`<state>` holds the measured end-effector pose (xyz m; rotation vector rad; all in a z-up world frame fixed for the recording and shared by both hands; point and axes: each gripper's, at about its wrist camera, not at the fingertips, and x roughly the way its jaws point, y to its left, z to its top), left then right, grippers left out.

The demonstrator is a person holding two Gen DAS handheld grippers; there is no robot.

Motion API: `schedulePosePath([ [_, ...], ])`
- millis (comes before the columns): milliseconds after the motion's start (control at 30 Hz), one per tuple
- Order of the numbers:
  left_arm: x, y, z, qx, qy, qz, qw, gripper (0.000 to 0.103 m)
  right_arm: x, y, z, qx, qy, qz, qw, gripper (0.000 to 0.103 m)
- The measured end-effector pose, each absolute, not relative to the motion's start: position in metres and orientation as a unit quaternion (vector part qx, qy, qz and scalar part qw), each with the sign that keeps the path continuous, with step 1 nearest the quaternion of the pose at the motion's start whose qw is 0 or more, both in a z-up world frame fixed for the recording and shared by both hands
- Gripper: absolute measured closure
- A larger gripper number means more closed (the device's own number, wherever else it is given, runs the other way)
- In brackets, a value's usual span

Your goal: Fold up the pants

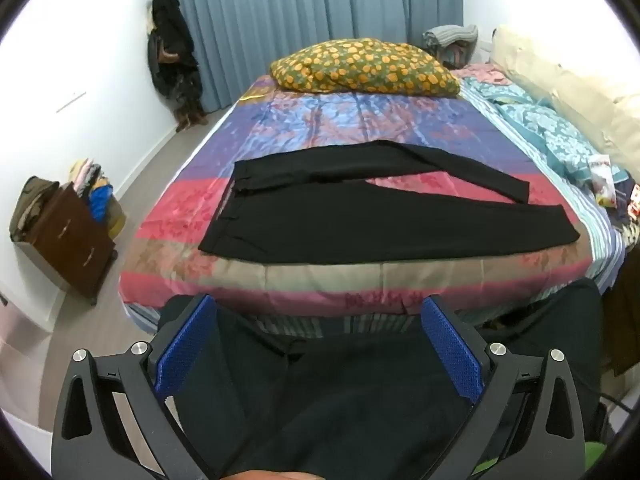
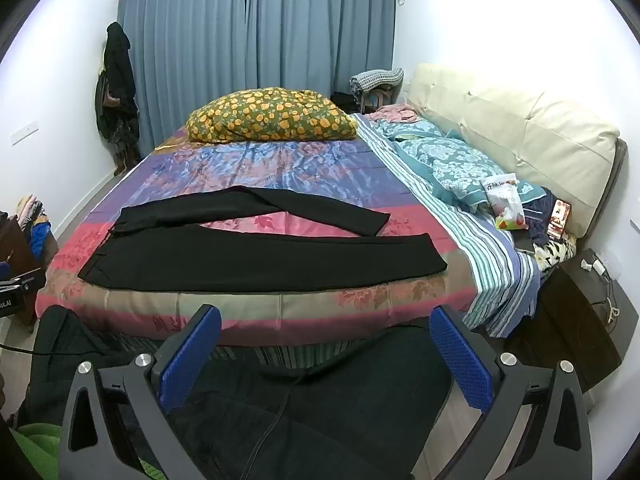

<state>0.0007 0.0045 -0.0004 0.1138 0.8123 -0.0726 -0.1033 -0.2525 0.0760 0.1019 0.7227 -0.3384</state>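
Left wrist view: we are looking down along the left gripper [image 1: 318,338], whose blue pads [image 1: 186,344] are standing wide apart with nothing between them, short of the bed's near edge.
Dresser: a brown dresser [image 1: 76,236] piled with clothes is standing on the floor at far left, well clear of the work.
Pants: the black pants [image 1: 360,220] are lying flat across the quilt [image 1: 320,120], waistband at left, legs running right and splaying apart toward the cuffs.
Near leg: it is lying closest to us, almost parallel to the bed edge.
Far leg: it is angling away toward the patterned pillow [image 1: 364,66].
Right wrist view: we are seeing the right gripper [image 2: 326,346] likewise spread wide and empty, hanging before the bed.
Bedside clutter: a snack bag [image 2: 506,204] is resting at right, apart from the pants.
Step in hand: we are judging this as the approach; no fold is made yet.
Next move: we are expecting each gripper to reach in, one to the waistband, one to a cuff, and lay one leg over the other, pinching only the top layer of cloth.
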Motion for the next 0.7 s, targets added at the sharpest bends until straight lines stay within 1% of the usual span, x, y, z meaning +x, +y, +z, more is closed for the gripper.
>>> schedulePosePath([
  [33, 0.001, 0.007, -0.002, 0.054, 0.394, -0.035, 0.917, 0.001, -0.103, -0.252, 0.076, 0.051, 0.362, -0.164, 0.916, 0.0],
  [433, 0.003, 0.007, -0.003, 0.062, 0.393, -0.031, 0.917, 0.001, -0.095, -0.269, 0.069, 0.057, 0.363, -0.162, 0.916, 0.0],
  [500, 0.004, 0.008, -0.002, 0.061, 0.393, -0.031, 0.917, 0.001, -0.101, -0.253, 0.075, 0.048, 0.355, -0.166, 0.919, 0.0],
  [700, 0.002, 0.001, 0.001, 0.061, 0.394, -0.029, 0.917, 0.001, -0.101, -0.254, 0.075, 0.049, 0.355, -0.167, 0.918, 0.0],
])
